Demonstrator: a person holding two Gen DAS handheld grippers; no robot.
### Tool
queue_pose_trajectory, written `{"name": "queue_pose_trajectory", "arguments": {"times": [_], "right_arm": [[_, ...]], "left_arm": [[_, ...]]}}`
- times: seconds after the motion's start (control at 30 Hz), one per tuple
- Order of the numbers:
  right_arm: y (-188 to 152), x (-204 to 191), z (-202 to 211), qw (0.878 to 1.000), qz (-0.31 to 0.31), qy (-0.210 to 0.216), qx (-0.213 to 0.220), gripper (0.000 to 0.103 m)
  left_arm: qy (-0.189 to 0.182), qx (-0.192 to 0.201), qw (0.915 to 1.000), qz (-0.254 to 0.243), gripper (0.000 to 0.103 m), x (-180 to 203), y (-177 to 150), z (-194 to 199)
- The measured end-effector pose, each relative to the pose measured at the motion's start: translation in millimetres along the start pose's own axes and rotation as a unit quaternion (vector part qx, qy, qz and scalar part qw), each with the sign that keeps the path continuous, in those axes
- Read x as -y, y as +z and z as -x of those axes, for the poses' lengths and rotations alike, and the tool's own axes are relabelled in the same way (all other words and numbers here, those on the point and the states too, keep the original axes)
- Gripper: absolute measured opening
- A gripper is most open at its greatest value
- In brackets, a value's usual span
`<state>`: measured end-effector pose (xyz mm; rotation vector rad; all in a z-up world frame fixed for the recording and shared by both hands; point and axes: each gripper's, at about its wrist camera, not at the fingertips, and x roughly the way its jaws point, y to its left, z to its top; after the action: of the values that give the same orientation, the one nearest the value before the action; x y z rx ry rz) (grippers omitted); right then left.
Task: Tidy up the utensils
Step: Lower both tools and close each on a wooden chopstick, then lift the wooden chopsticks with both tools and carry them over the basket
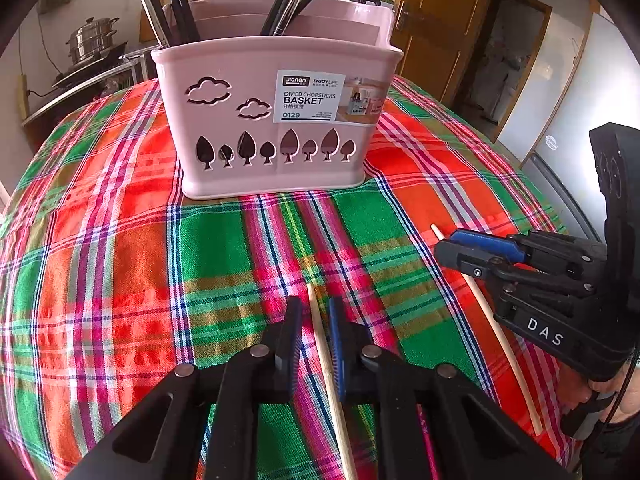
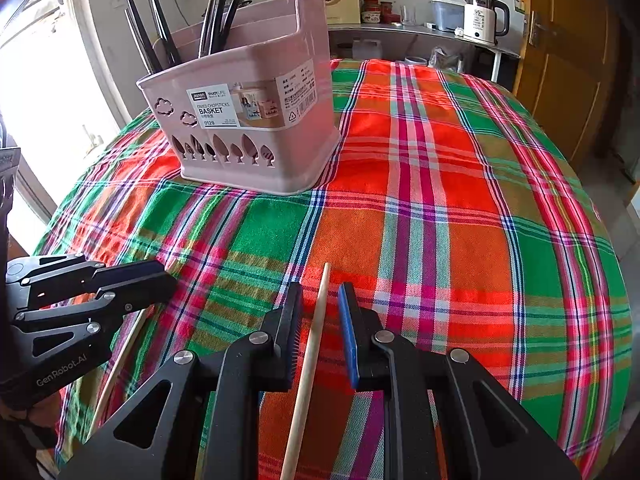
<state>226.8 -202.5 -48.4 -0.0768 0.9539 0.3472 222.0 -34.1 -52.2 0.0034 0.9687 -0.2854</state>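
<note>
Two pale wooden chopsticks lie on the plaid cloth in front of a pink divided basket (image 1: 224, 128) (image 2: 248, 152), which holds several dark utensils (image 1: 180, 8) (image 2: 152, 20). My left gripper (image 1: 316, 301) (image 2: 166, 280) straddles the left chopstick (image 1: 328, 368) (image 2: 122, 360). The stick lies close to the blue pad, and cloth shows between it and the black pad, so the grip is open. To its right, my right gripper (image 2: 320, 288) (image 1: 446, 242) is open around the other chopstick (image 2: 309, 360) (image 1: 518, 384), with a gap on both sides.
The plaid tablecloth (image 2: 440, 160) covers a round table whose edge curves away on the right. Behind it stand a shelf with a white kettle (image 2: 482, 20), a steel pot (image 1: 92, 40) on a stove, and a wooden door (image 2: 560, 80).
</note>
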Motion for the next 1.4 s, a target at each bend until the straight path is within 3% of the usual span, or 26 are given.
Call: {"name": "queue_pose_trajectory", "arguments": {"times": [0.23, 0.5, 1.0, 1.4], "right_arm": [[3.5, -0.5, -1.2, 1.000, -0.001, -0.003, -0.003, 0.007], [8.5, -3.2, 15.8, 1.000, -0.001, 0.012, 0.017, 0.006], [39.8, -12.3, 95.5, 0.992, 0.002, 0.028, 0.123, 0.005], [50.1, -15.8, 135.8, 0.984, 0.004, 0.031, 0.178, 0.005]], "left_arm": [[0.001, -0.002, 1.0000, 0.004, 0.005, -0.2, 1.7, -1.1], [-0.013, 0.006, 0.9999, 0.005, 0.004, -2.5, 7.7, 11.1], [-0.022, 0.099, 0.9948, -0.009, 0.004, -4.6, 48.8, 99.9], [-0.025, 0.135, 0.9905, -0.007, 0.004, -8.0, 61.3, 137.5]]}}
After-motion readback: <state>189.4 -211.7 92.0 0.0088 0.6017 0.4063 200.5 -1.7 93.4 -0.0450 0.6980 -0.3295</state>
